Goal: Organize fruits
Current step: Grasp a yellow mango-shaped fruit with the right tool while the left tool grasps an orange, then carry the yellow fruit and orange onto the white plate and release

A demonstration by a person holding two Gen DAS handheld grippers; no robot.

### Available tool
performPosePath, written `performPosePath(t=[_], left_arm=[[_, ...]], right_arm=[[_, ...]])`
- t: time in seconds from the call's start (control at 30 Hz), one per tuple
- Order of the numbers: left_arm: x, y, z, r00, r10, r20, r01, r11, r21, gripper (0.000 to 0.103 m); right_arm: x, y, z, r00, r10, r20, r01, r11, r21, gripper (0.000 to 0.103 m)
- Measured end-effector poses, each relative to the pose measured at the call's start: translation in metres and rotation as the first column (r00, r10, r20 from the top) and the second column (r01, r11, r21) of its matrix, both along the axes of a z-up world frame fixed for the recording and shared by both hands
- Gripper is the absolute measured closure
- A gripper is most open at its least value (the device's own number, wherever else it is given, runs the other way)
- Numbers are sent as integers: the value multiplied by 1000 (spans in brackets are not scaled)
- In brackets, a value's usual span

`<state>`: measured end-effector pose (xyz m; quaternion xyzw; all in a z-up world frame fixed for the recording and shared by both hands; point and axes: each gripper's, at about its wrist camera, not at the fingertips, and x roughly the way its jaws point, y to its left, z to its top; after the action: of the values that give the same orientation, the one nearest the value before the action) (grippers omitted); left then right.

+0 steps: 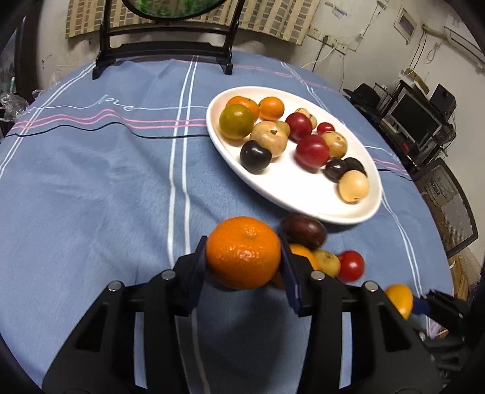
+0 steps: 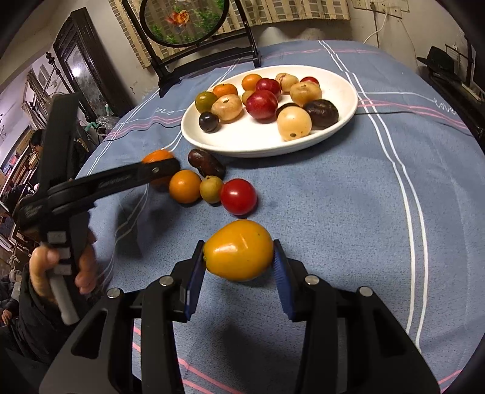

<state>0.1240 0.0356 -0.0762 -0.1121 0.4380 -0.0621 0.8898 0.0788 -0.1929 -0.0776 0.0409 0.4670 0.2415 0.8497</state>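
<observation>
left gripper point(image 1: 244, 257) is clamped on the mandarin point(image 1: 243, 252) | right gripper point(image 2: 238, 257) is pinching the yellow fruit point(image 2: 238, 250) | both are best lifted clear of the loose pile (easily nudged) and set on bare plate point(image 2: 242, 142)

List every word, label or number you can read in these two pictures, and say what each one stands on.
"love": embroidered in white script on the blue striped tablecloth, and again near its right edge in the right wrist view.
Script lettering on the black arm of the left gripper: too blurred to read.
Print on the box beside the mesh chair: too small to read.
Papers on the white wall: unreadable.
</observation>
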Motion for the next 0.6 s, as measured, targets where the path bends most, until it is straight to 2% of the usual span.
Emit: performPosePath(t=[0.4,0.6], left_arm=[[-39,-12,22,996,-67,54,68,997,-24,58],[-36,-13,43,993,-75,94,74,997,19,58]], right_arm=[[-3,7,3,1000,2,4,-1,1000,-18,60],[4,4,14,1000,4,23,-4,1000,-13,60]])
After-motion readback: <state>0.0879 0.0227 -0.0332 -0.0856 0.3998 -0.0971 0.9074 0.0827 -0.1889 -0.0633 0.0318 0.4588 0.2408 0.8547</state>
